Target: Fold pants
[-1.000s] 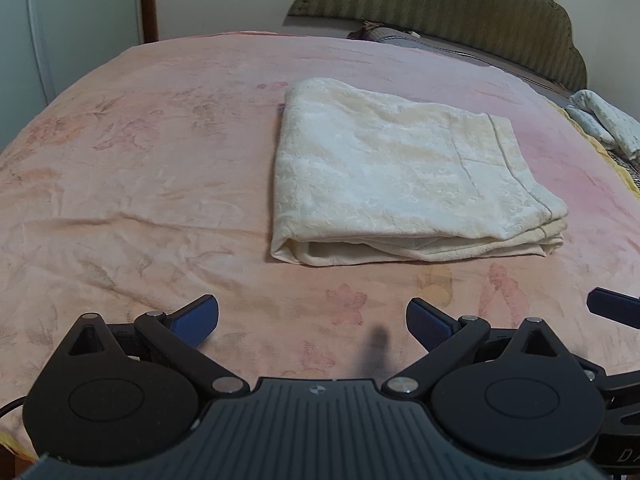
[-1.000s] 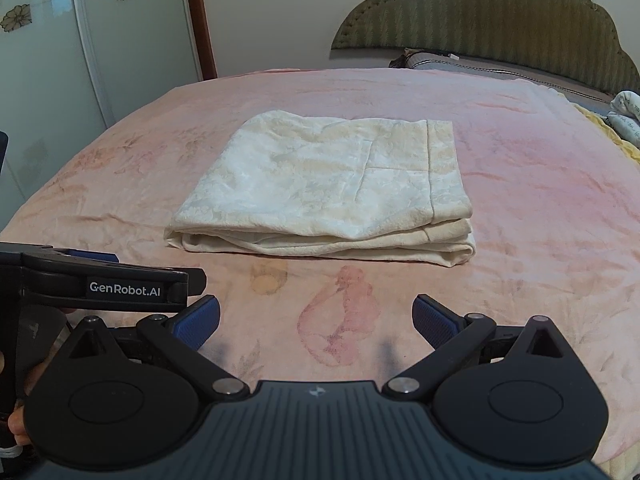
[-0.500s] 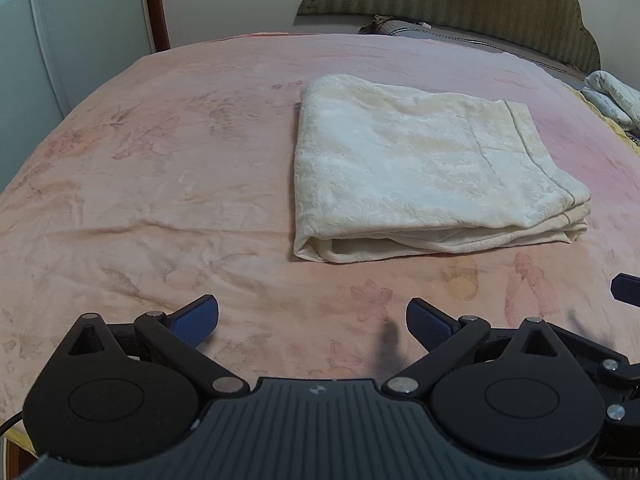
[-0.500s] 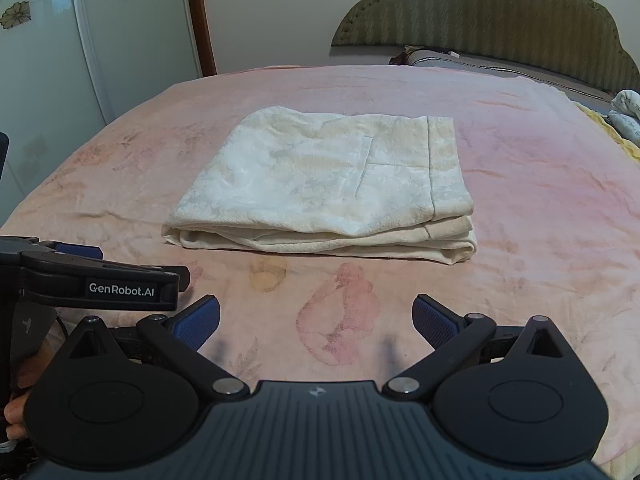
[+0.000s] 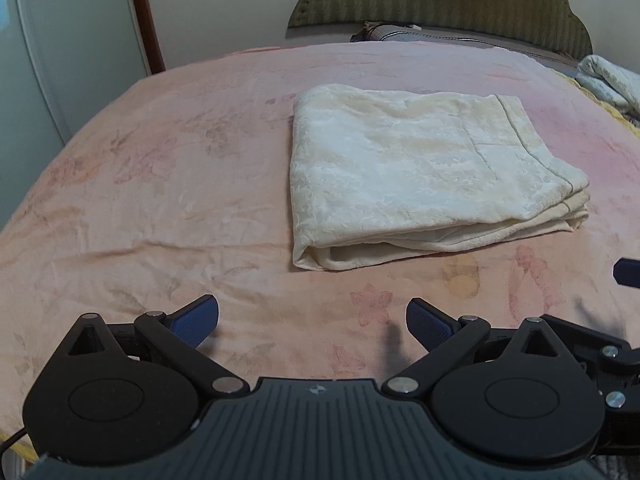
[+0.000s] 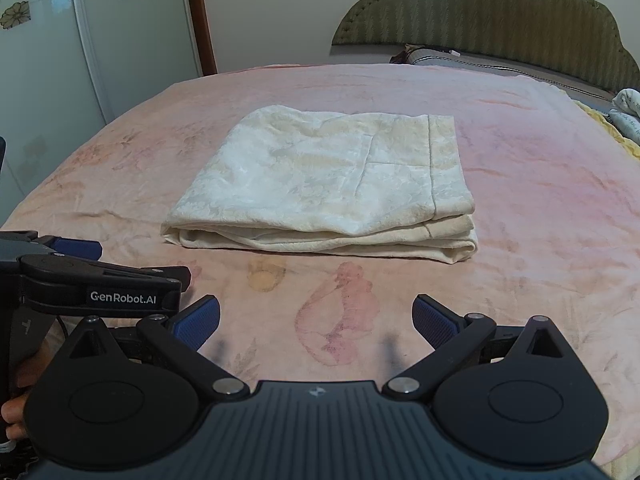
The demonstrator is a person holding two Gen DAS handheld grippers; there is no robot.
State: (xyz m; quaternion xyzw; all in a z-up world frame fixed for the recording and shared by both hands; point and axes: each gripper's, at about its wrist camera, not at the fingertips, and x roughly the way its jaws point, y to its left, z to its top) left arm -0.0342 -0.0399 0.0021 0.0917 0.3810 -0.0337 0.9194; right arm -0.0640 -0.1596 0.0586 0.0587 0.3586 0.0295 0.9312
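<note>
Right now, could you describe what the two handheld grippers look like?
Both match. The left gripper and the right gripper have ribbed dark grey bodies, black linkage arms with silver pivot pins, round black side housings and blue textured finger pads. In the right wrist view, the left one carries white "GenRobot.AI" lettering.

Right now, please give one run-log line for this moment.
pants: folded, flat on bed | left gripper: open, empty | right gripper: open, empty | contact: none

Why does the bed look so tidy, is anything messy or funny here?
Nothing much stands out. The cream pants lie folded in a neat stack on the pink bedspread, edges fairly even. Both grippers, left and right, hang open, touching nothing.
</note>
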